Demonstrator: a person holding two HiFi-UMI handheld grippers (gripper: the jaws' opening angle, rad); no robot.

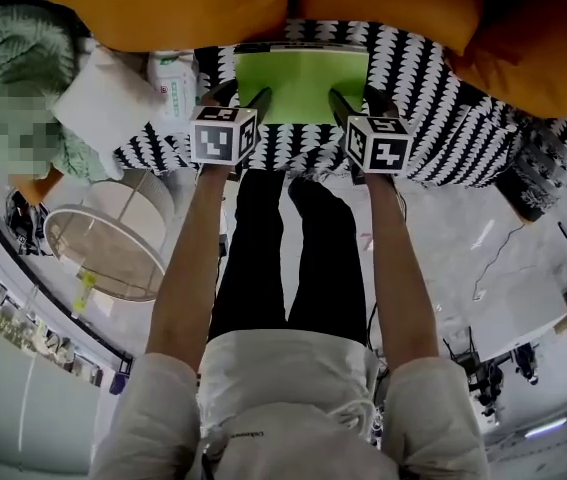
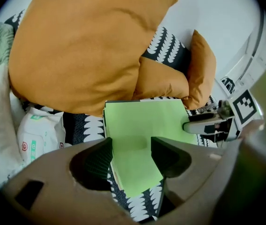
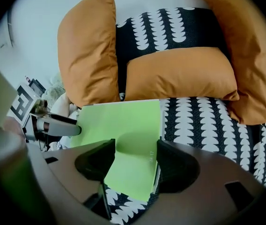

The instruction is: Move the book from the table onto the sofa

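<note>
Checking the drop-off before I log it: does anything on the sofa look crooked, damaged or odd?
Nothing stands out. The green book lies flat and square on the patterned seat, just in front of the orange cushions. No spill or damage shows.

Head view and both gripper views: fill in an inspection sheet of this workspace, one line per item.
Surface: sofa seat, black-and-white patterned cover.
Job's things: green book lies flat on the sofa seat, its far edge at the orange cushions.
Clutter: white packet and white pillow to the book's left.
Grippers: left claw and right claw both open, one at each near corner of the book, pads not pressing it.
Cables: one thin cable on the floor, right of the person.
Surroundings: round glass table at the left, pale floor.
</note>
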